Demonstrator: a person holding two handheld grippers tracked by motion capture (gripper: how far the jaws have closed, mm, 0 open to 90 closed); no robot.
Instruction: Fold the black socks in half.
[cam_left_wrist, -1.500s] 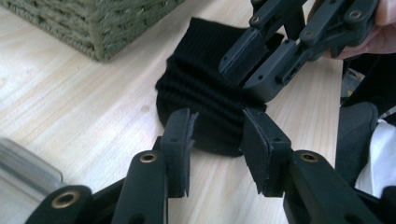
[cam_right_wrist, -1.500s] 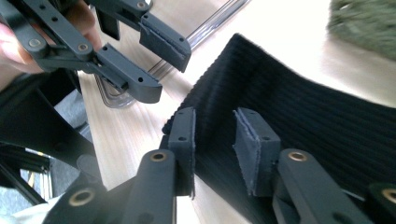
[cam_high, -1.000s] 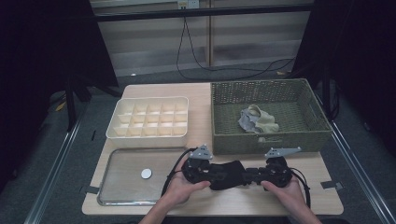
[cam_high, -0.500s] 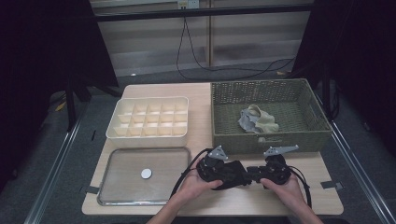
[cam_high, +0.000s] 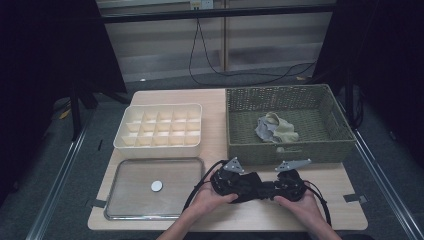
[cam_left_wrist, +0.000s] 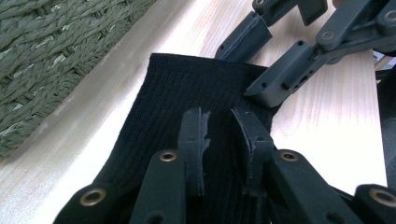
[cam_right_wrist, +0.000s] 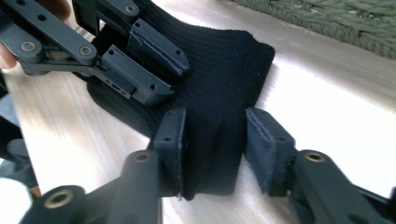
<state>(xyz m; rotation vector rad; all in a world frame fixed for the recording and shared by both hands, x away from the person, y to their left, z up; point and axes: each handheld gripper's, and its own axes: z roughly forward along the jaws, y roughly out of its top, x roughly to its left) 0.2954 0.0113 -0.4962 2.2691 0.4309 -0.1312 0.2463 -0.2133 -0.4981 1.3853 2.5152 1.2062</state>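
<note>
I'm pinching the black sock (cam_left_wrist: 187, 93) on the desk (cam_high: 220, 100) beside the basket (cam_high: 285, 145): left gripper (cam_left_wrist: 219, 135) closing on a fold, right gripper (cam_right_wrist: 212, 140) loosely straddling it, keeping it flat.

The high view is dim, its left and upper right edges nearly black, with the wooden table (cam_high: 220, 100) evenly lit from above. Both gripper views are brighter (glare on pale wood), near jaws blurred.
</note>
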